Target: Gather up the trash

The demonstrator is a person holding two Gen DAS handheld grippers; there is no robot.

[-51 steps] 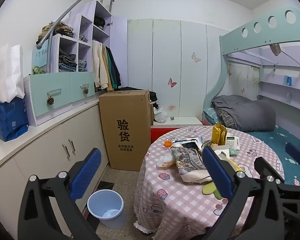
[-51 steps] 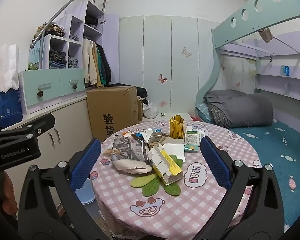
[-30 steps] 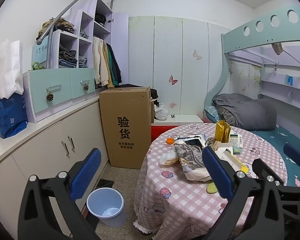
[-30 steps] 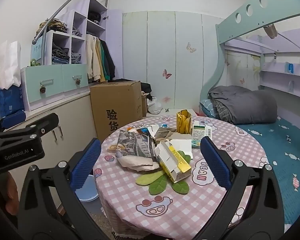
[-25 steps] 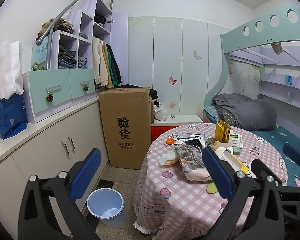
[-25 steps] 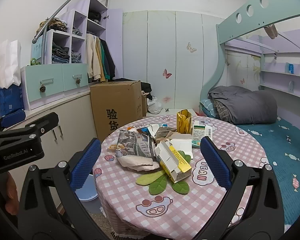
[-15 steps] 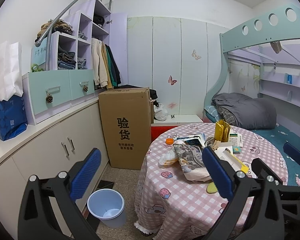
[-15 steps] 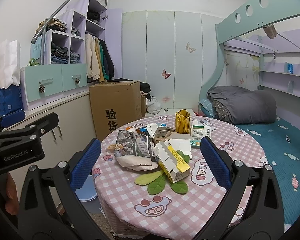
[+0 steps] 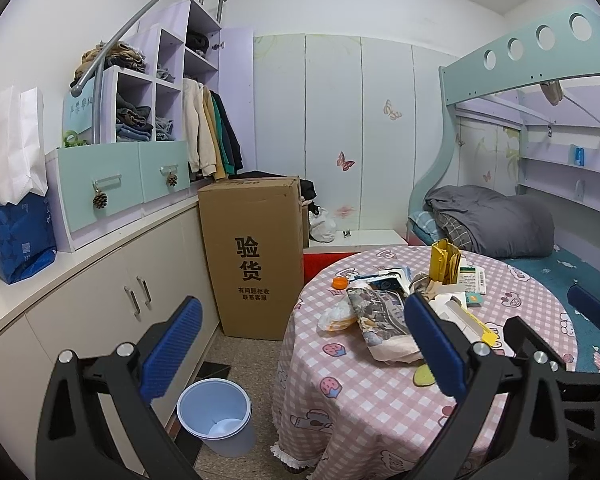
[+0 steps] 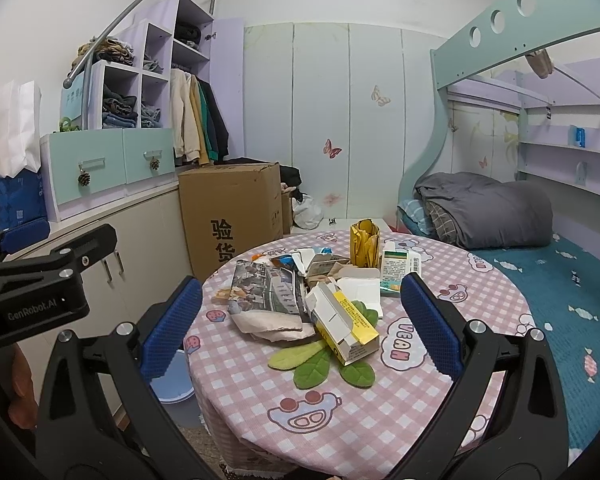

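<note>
A round table with a pink checked cloth [image 10: 380, 404] carries a heap of trash: a crumpled printed paper bag [image 10: 268, 300], an open yellow and white carton [image 10: 346, 328], a gold foil pack [image 10: 365, 242], a green and white box [image 10: 394, 272], an orange cap [image 9: 340, 282]. A pale blue waste bin [image 9: 216, 416] stands on the floor left of the table. My right gripper [image 10: 300, 328] is open and empty, in front of the heap. My left gripper [image 9: 300, 348] is open and empty, above the table's left edge and the bin.
A tall cardboard box [image 9: 256, 256] stands behind the bin against beige cabinets [image 9: 100, 312]. A bunk bed [image 10: 540, 248] with a grey duvet runs along the right. Green leaf-shaped mats [image 10: 320, 364] lie under the carton. Shelves with clothes [image 9: 148, 92] are at the left.
Both views drifted slightly back from the table and steadied. The trash has not moved and both grippers stay open.
</note>
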